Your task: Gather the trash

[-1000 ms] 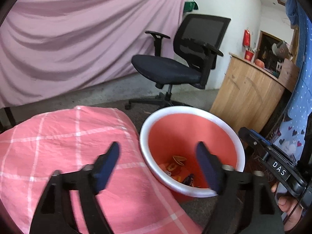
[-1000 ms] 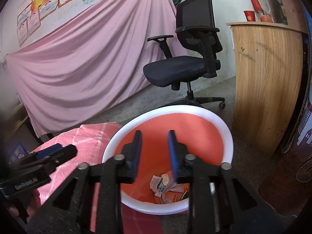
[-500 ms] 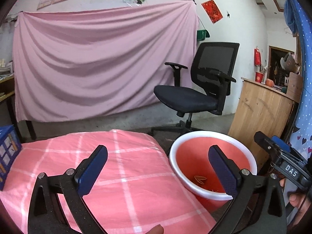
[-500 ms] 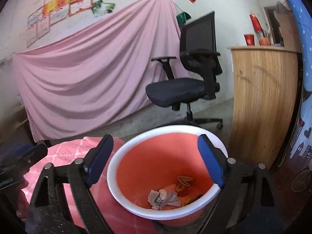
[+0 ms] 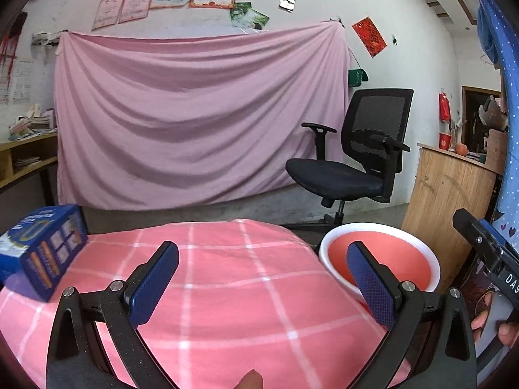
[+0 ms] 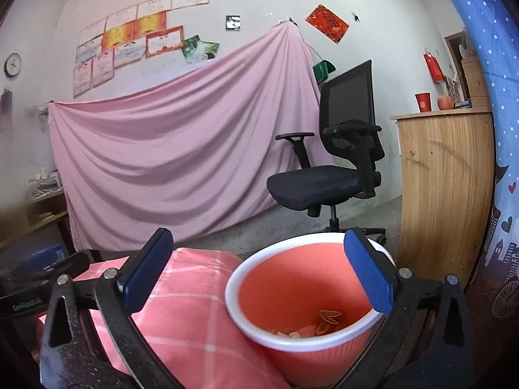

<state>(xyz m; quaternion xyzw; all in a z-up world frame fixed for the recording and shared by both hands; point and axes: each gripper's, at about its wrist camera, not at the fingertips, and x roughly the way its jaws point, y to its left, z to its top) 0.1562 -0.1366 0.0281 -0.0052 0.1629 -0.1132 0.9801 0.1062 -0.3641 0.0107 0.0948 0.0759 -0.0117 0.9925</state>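
Observation:
A coral-pink bin (image 6: 305, 278) with a white rim stands on the floor beside the table; scraps of trash (image 6: 327, 319) lie at its bottom. In the left wrist view the same bin (image 5: 389, 253) shows past the table's right edge. My left gripper (image 5: 262, 278) hangs open over the pink checked tablecloth (image 5: 227, 291), nothing between its blue pads. My right gripper (image 6: 259, 272) is open too, held above the bin's near rim and empty. The right gripper's body (image 5: 486, 256) appears at the right edge of the left view, with the person's fingers on it.
A blue box (image 5: 42, 249) sits on the table's left end. A black office chair (image 6: 331, 175) stands behind the bin, a wooden counter (image 6: 444, 181) to its right, and a pink sheet (image 5: 194, 123) hangs across the back wall. Shelves with papers (image 5: 22, 149) stand at left.
Both grippers lifted and tilted up away from the bin. The right jaws went from narrow to wide; the left widened a little. The left view swung left over the table, bringing the blue box into sight.

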